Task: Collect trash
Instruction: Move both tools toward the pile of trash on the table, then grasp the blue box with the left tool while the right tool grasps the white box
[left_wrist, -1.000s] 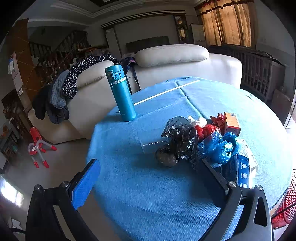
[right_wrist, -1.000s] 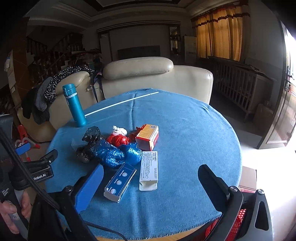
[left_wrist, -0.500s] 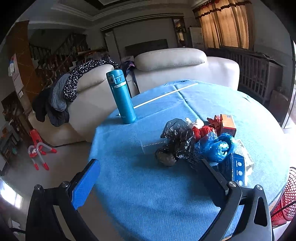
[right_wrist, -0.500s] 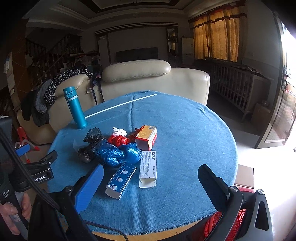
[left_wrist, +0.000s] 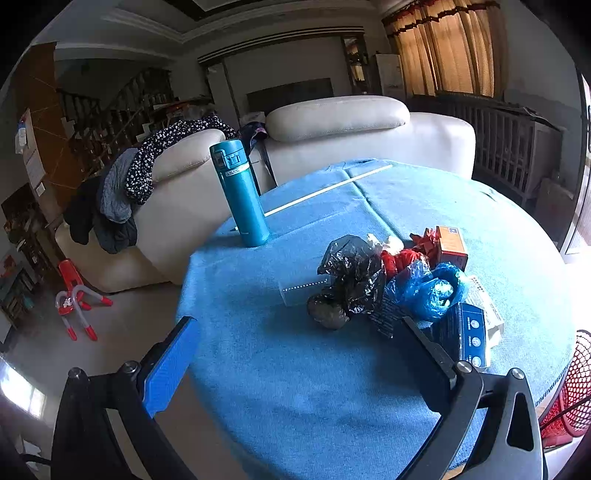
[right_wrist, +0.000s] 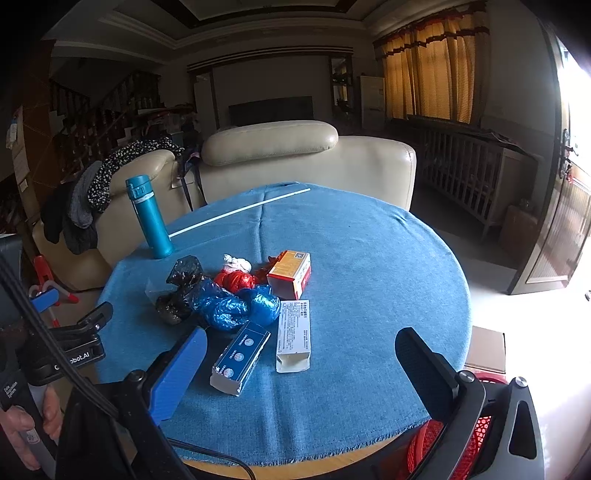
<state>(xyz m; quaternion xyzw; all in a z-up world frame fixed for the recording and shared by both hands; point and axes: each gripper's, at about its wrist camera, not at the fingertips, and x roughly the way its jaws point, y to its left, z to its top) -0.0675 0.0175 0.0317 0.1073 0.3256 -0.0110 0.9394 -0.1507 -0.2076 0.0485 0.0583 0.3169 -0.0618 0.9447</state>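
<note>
Both tools at the near edge of the round table (right_wrist: 369, 258), before any pickup. My left gripper (left_wrist: 295, 325) hangs with its jaws spread wide and nothing between them; my right gripper (right_wrist: 301, 343) is likewise spread and empty. The trash sits in one cluster left of the table's centre: a black bag (right_wrist: 181, 284), blue bags (right_wrist: 236, 304), a red wrapper (right_wrist: 236, 280), a white wad (right_wrist: 236, 263) and an orange box (right_wrist: 291, 273), touching or just beside one another. Nearer my edge lie a blue carton (right_wrist: 240, 356) and a white carton (right_wrist: 293, 334), side by side. A clear cup (left_wrist: 301, 291) lies on its side against the black bag. A teal flask (right_wrist: 149, 218) stands upright at the far-left edge, and a white rod (right_wrist: 240, 212) crosses the far side; I judge neither to be trash. A red mesh bin (right_wrist: 443, 439) shows below the near edge, probably the destination. By my reading nothing is collected yet; every piece remains.
</note>
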